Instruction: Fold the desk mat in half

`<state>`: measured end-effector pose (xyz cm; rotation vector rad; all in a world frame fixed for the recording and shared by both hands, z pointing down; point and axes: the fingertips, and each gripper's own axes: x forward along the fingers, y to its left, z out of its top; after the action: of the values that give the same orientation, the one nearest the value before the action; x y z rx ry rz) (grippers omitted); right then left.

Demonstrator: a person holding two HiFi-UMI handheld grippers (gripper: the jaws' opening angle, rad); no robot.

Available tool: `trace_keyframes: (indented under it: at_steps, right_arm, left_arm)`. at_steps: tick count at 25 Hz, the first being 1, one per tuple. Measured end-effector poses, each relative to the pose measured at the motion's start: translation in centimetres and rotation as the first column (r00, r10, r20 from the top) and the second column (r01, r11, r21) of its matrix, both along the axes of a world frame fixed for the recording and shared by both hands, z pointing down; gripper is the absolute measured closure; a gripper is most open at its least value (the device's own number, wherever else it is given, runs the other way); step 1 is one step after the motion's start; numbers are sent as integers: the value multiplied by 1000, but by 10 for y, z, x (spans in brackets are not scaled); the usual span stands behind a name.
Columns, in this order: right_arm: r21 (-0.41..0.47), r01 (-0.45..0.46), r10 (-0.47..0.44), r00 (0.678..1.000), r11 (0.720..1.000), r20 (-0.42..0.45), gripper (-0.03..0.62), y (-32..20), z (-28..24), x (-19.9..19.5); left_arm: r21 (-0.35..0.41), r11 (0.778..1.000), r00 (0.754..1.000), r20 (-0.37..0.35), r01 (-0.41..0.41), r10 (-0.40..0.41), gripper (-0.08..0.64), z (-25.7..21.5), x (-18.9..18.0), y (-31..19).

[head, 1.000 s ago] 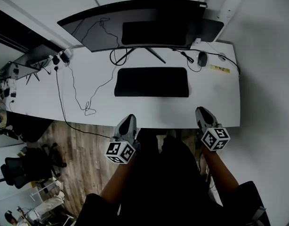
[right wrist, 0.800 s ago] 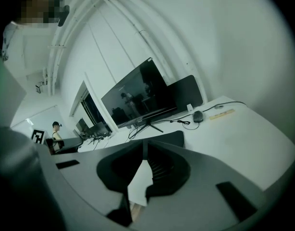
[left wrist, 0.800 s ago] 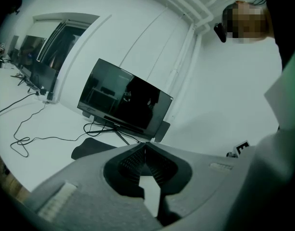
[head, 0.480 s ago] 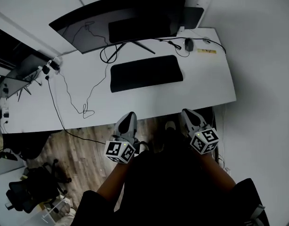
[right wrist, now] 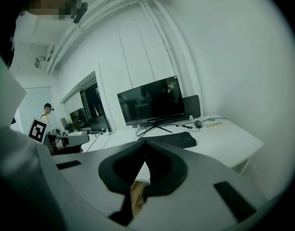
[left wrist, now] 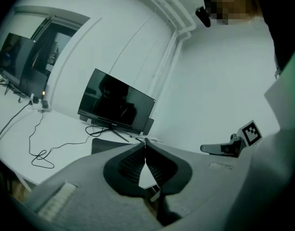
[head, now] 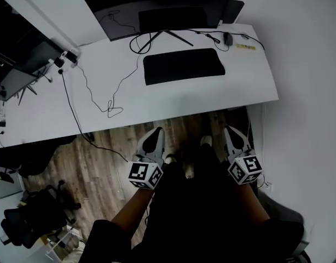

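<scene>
Black mat (head: 184, 66) flat on white desk (head: 157, 106).
Left gripper (head: 155, 133) and right gripper (head: 233, 131) hang short of the desk edge, over wood floor (head: 102, 169), jaws clenched on nothing.

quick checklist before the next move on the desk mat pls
1. Black rectangular desk mat flat on the white desk: ok.
2. Left claw empty: ok, shut on nothing.
3. Right claw empty: ok, shut on nothing.
4. Claws opened for a grasp: not ok.
5. Claws at the mat: not ok, both hang over the wood floor, short of the desk edge.
6. Mat already folded: cannot tell.
</scene>
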<state>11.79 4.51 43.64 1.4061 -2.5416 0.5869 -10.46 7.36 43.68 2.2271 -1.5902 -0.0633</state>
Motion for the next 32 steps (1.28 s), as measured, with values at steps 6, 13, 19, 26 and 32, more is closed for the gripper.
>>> trace_keyframes:
  at_steps: [6,13,19,26,32]
  right_arm:
    - [33,82,-80,995,996,-52,591,20,-14,-27]
    - [140,117,-102,989,983,-111,591,9,-45,-17]
    - [198,95,-72,990,976,-123,592,11,-61,0]
    - [200,66,-47,994,977,-98,591,15,-60,15]
    - [210,49,-31,996,977,-87,591,22,-60,17]
  left_arm:
    - [51,996,997,-4,80,-79,537,-22,-24,35]
    - [81,985,988,24,151,-153,537,-30,-30,49]
    - [87,984,986,46,153,-157,538,-41,-30,49]
    - [101,980,982,66,170,-177,538,-43,-21,47]
    - [101,986,989,59,131,-137,537,-42,-11,48]
